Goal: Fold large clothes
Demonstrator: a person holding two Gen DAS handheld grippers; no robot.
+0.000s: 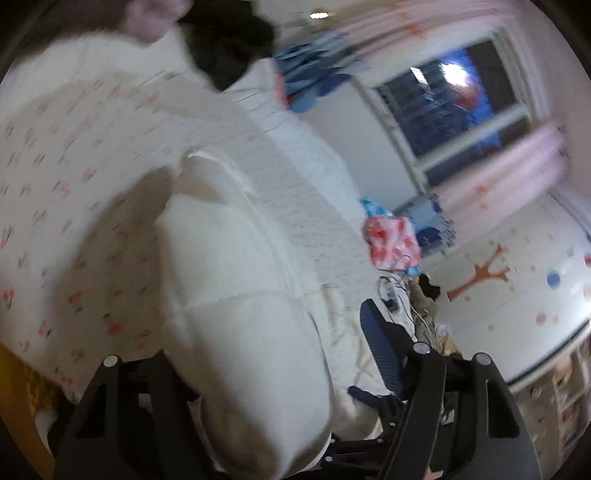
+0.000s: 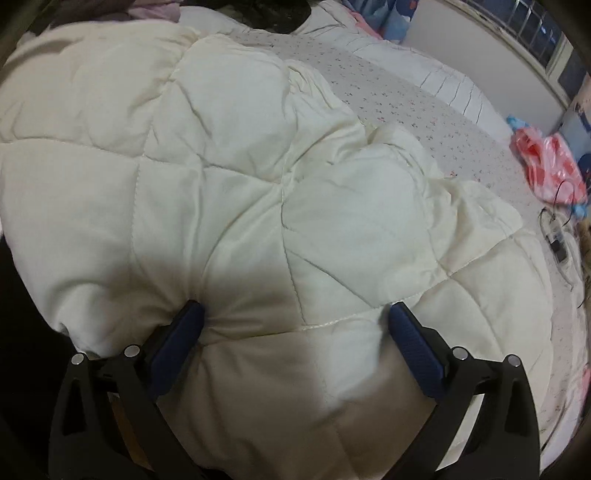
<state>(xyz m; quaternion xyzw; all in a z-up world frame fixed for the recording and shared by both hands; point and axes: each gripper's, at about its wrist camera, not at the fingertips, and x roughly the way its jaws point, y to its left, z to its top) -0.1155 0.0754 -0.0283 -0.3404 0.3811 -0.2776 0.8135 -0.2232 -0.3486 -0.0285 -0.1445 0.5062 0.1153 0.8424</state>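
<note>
While lying bunched on the floral white bedsheet [image 2: 424, 122], the cream quilted padded comforter [image 2: 221, 166] fills both views: left gripper [image 1: 280, 369] at 6 o'clock grasping its fold; right gripper [image 2: 295, 332] at 6 o'clock clenched on its edge; red-patterned plastic bag [image 2: 546, 166] at 3 o'clock.

Right tool [image 2: 295, 325] angled down, blue fingers [image 2: 415, 354] spread wide; left tool [image 1: 258, 369] (blurred) tilted sideways.

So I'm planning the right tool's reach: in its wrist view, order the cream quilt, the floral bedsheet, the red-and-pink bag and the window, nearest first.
1. Cream quilt, between the right tool fingers.
2. Floral bedsheet, beyond, right.
3. Red-and-pink bag, far right.
4. Window, top right corner.
</note>
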